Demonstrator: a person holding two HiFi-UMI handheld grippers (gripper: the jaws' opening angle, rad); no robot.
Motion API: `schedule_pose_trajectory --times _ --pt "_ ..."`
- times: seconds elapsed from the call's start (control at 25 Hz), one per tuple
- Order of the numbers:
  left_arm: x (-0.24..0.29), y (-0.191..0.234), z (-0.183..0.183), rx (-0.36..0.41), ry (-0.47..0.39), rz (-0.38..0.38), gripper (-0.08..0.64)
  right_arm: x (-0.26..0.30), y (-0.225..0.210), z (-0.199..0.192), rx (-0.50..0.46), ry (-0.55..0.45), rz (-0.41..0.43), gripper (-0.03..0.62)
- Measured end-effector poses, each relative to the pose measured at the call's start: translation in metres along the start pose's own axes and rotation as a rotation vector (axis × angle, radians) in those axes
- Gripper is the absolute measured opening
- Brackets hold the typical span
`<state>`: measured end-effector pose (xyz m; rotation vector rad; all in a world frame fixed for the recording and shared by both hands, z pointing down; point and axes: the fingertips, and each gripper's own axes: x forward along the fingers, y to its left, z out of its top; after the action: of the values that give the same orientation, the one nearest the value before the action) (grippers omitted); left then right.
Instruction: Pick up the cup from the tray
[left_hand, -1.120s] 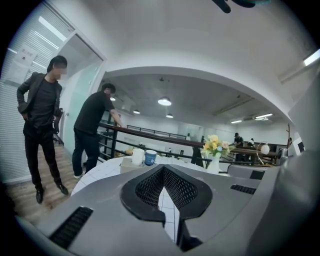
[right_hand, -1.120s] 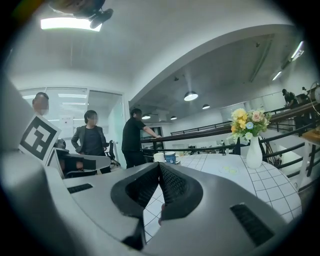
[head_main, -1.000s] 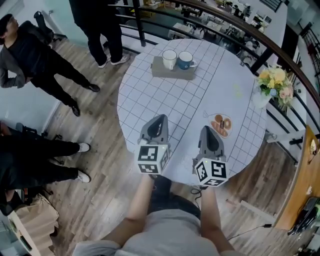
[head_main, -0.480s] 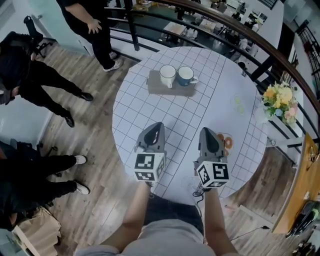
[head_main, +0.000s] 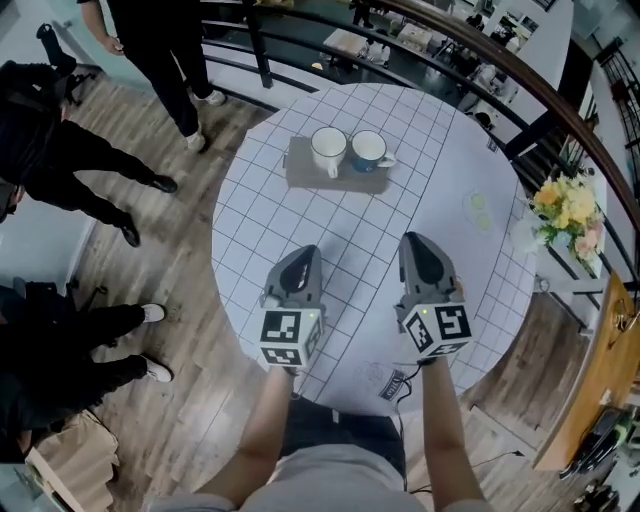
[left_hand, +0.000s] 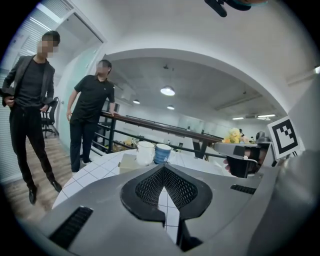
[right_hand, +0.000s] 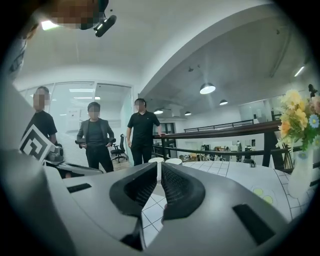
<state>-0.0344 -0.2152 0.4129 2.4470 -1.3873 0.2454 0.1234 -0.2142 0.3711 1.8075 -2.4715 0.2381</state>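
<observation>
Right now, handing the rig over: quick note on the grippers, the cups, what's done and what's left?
Grippers: left gripper shut and empty; right gripper shut and empty. Both are over the near part of the table.
Things: the tray sits at the far side, with the white cup and blue cup upright on it, side by side.
Done: nothing picked up yet.
Left: reach across, open a gripper, grip a cup and lift it off the tray.

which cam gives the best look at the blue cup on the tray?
Head view: the blue cup shows whole from above, handle to the right, beside the white cup on the tray. Left gripper view shows it small and side-on. Right gripper view shows only a pale rim, mostly hidden.
</observation>
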Motion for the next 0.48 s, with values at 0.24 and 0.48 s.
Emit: schedule_pose_trajectory --times 0.24,0.48 --pt "0.010 0.008 -0.003 0.001 0.015 0.037 0.008 0.042 -0.021 0.001 -0.012 0.021 0.107 0.038" --pt "0.019 0.018 -0.011 0.001 0.036 0.068 0.007 0.078 -0.049 -0.004 -0.042 0.053 0.205 0.127"
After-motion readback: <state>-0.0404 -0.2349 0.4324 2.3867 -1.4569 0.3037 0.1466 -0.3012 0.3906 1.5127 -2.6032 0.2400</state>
